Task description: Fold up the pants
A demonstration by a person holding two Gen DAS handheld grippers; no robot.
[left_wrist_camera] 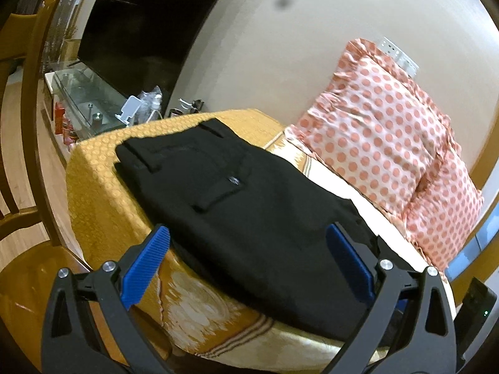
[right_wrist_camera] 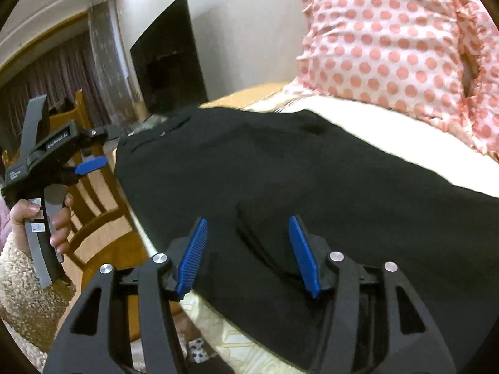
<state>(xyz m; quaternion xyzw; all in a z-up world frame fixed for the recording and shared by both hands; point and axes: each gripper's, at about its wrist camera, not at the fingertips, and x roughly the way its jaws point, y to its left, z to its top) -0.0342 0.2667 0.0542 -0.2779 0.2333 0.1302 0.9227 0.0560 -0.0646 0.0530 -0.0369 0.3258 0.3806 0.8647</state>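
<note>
Blue-padded jaws of the left gripper (left_wrist_camera: 248, 260) are standing wide apart, gripping nothing, above the near end of the black pants (left_wrist_camera: 237, 202), which are lying folded flat on the yellow bedspread (left_wrist_camera: 103, 205) of the bed. Farther right, the polka-dot pillows (left_wrist_camera: 383, 137) are leaning against the wall (left_wrist_camera: 280, 62). Seen from the right wrist, the right gripper (right_wrist_camera: 248, 251) is hovering over the pants (right_wrist_camera: 312, 180) with its jaws likewise spread and holding nothing, while the left hand (right_wrist_camera: 43, 218) is gripping its tool beside a wooden chair (right_wrist_camera: 93, 218).

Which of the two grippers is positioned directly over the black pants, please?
The right gripper: its open fingers straddle the pants, while the left gripper hangs off the bed's edge.
</note>
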